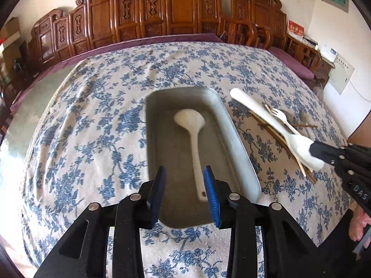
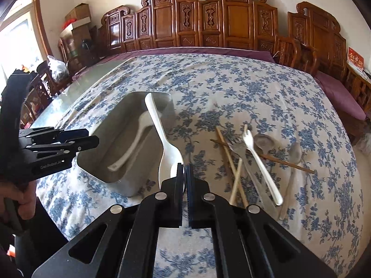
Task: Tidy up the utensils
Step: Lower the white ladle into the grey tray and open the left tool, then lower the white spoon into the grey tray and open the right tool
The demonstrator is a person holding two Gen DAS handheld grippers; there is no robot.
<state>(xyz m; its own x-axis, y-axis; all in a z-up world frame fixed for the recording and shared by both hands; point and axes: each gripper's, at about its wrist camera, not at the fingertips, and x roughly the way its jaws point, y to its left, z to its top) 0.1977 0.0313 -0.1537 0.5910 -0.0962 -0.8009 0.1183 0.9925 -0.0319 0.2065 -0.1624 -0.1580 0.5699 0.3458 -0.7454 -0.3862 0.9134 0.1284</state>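
Right gripper (image 2: pixel 184 169): jaws clamped on the bowl end of a white spoon (image 2: pixel 160 134), which is hanging clear of the tabletop (image 2: pixel 231 88). In the right wrist view the spoon's long axis is running from the jaws at lower centre up and slightly left, its handle tip pointing to the far end of the metal tray (image 2: pixel 129 185) and already overlapping the tray's right rim; the tray is lying just left of the jaws, its own long axis running toward the upper right of the frame. Left gripper (image 1: pixel 184 180): jaws standing apart, nothing pressed between them, hovering over the tray's near end. Ladle (image 1: pixel 193 143): lying flat in the tray, lengthwise, bowl at the far end, handle end just between and below the left jaws. Remaining pile, right of the tray: chopsticks (image 2: pixel 231 162), white fork (image 2: pixel 259 162), metal spoons (image 2: pixel 264 142), crossing one another. The right hand is judged nearer the pile; a leftward carry appears to be what the spoon needs.
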